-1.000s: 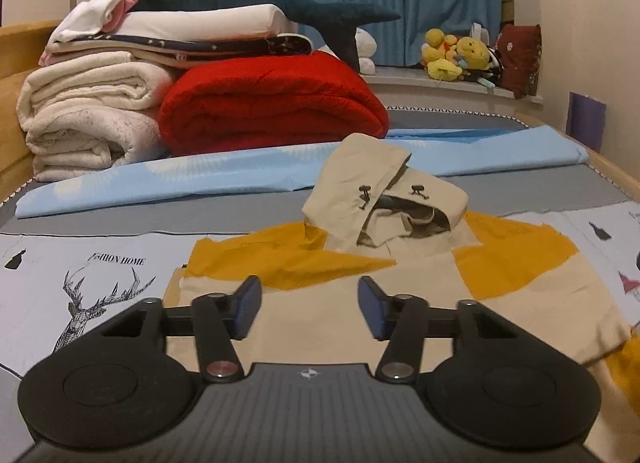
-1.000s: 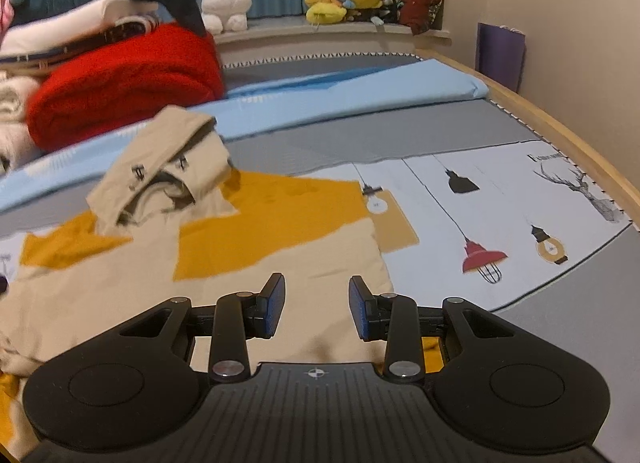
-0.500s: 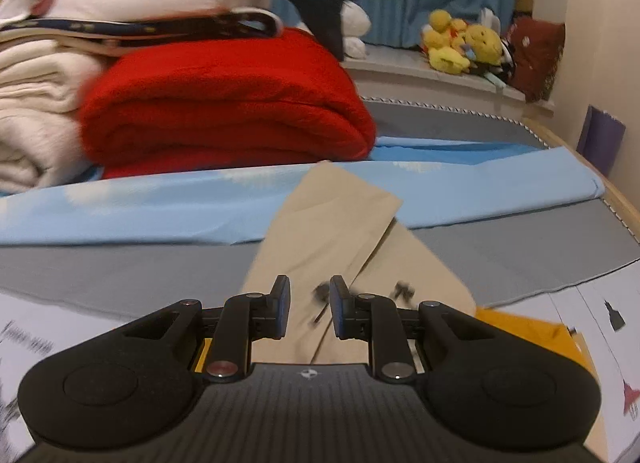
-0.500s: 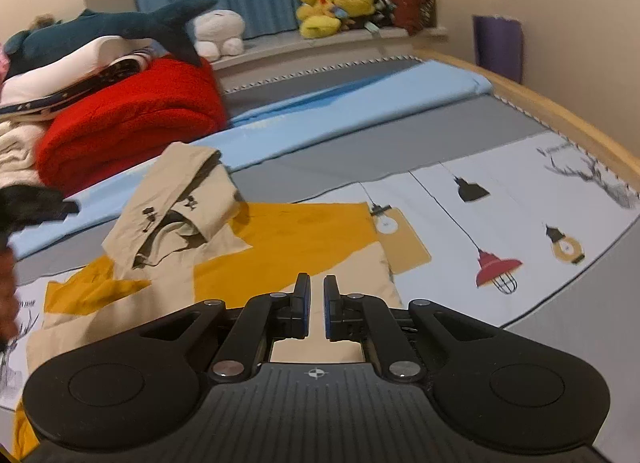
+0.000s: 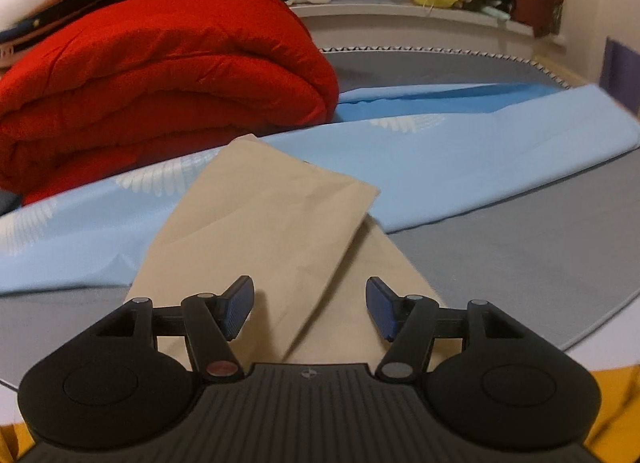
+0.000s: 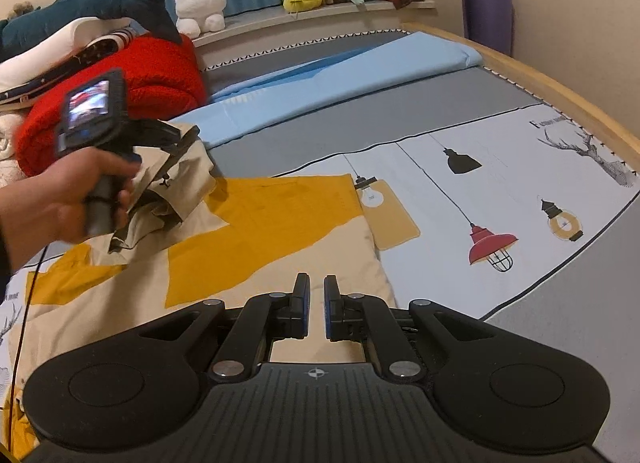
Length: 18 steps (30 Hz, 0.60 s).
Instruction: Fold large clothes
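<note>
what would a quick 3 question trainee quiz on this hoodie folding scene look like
1. True or false: the left gripper has its fingers spread apart over the beige hood.
2. Which garment is being folded? A) red blanket B) beige and mustard hoodie C) light blue sheet
3. Fill in: in the right wrist view, the right gripper has its jaws nearly ____.

Key: 1 true; 2 B; 3 closed, with only a narrow gap and no cloth visible between them.
</note>
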Each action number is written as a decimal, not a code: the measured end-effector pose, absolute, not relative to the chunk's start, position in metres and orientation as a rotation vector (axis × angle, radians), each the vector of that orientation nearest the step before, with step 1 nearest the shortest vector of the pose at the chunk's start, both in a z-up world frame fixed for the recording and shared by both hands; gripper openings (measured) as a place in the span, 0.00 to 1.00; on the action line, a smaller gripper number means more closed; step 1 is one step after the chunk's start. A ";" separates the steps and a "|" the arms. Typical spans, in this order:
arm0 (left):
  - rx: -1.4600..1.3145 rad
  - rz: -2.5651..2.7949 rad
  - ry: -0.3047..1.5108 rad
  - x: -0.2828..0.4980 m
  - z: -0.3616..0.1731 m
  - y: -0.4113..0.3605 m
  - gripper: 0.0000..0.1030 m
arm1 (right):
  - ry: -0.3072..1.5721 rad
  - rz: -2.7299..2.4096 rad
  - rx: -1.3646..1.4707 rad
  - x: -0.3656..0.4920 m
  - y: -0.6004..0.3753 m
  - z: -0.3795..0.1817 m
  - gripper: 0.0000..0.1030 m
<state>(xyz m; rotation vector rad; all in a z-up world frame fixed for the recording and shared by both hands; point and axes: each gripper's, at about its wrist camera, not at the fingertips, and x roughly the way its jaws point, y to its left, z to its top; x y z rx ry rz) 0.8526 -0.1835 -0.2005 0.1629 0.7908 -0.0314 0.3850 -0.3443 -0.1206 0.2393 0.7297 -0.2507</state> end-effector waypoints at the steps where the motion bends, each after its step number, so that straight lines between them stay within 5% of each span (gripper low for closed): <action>1: 0.188 -0.015 0.787 0.855 -0.204 -0.184 0.57 | 0.732 -0.252 0.237 0.385 -0.345 -0.122 0.07; 4: 0.260 0.023 0.797 0.854 -0.205 -0.179 0.00 | 0.748 -0.266 0.240 0.386 -0.348 -0.125 0.07; 18: 0.381 -0.339 0.585 0.649 -0.098 -0.101 0.02 | 0.686 -0.254 0.331 0.377 -0.343 -0.105 0.07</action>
